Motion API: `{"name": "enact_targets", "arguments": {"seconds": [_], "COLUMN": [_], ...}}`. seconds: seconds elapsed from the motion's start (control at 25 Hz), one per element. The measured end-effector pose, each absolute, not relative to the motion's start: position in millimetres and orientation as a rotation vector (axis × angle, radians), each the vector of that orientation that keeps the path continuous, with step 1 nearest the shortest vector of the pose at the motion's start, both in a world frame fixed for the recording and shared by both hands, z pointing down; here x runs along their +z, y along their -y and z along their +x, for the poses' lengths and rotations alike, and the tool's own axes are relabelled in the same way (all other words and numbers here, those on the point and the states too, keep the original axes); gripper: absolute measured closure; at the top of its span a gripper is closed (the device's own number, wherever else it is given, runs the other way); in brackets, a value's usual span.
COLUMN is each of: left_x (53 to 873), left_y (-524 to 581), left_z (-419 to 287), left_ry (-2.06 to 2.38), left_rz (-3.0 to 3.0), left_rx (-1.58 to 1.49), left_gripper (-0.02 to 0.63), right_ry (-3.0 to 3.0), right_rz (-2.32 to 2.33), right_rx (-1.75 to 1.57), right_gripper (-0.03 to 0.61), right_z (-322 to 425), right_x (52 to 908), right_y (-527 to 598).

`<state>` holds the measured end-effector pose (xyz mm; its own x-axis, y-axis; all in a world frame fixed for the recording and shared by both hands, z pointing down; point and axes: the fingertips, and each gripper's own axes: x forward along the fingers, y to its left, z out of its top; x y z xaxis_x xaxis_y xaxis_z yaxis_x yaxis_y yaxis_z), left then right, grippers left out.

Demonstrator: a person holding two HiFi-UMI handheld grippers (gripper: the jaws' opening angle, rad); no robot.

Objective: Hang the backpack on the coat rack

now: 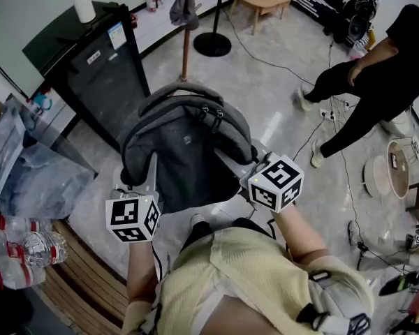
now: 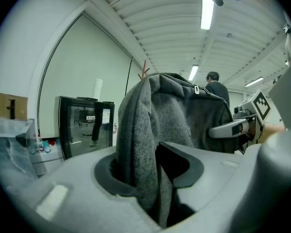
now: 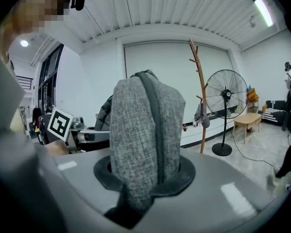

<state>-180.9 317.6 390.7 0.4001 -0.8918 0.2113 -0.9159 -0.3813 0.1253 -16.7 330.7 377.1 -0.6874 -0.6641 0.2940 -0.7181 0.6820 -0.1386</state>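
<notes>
I hold a grey backpack (image 1: pixel 185 145) up in front of me between both grippers. My left gripper (image 1: pixel 145 176) is shut on a fold of its grey fabric (image 2: pixel 140 130) at the left side. At the pack's right side my right gripper (image 1: pixel 232 161) is shut on a padded grey part (image 3: pixel 145 130) with a dark strip down it. The wooden coat rack (image 1: pixel 185 47) stands further off behind the backpack, with a small grey item (image 1: pixel 184 9) hanging on it. Its branched top (image 3: pixel 199 72) shows in the right gripper view, and its tip (image 2: pixel 145 71) pokes above the pack in the left gripper view.
A black glass-door cabinet (image 1: pixel 101 68) stands left of the rack, and a standing fan (image 3: pixel 227 98) with a round base (image 1: pixel 211 44) to its right. A person in black (image 1: pixel 377 82) walks at the right. Bottled water (image 1: pixel 21 250), a wooden table (image 1: pixel 265 2) and floor cables lie around.
</notes>
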Motion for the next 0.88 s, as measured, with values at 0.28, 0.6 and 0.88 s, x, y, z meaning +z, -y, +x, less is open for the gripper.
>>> {"name": "enact_targets", "arguments": {"seconds": [0.28, 0.6, 0.88], "left_x": [388.9, 393.8, 398.1], "left_y": [-316.9, -312.4, -286.5], "left_z": [-181.3, -170.1, -156.3], "left_ry": [1.590, 1.578, 1.625], "left_rz": [2.467, 2.438, 2.383], "left_rx": [0.186, 0.158, 0.176], "left_gripper": [0.465, 0.469, 0.472], "right_ry": [2.675, 2.663, 2.682], "right_rz": [1.154, 1.154, 1.120], "right_rx": [0.386, 0.360, 0.379], "right_gripper": [0.477, 0.476, 0.476], "right_z": [-17.0, -5.2, 10.9], "right_x": [378.5, 380.5, 388.3], "right_y": [-334.3, -326.5, -290.8]}}
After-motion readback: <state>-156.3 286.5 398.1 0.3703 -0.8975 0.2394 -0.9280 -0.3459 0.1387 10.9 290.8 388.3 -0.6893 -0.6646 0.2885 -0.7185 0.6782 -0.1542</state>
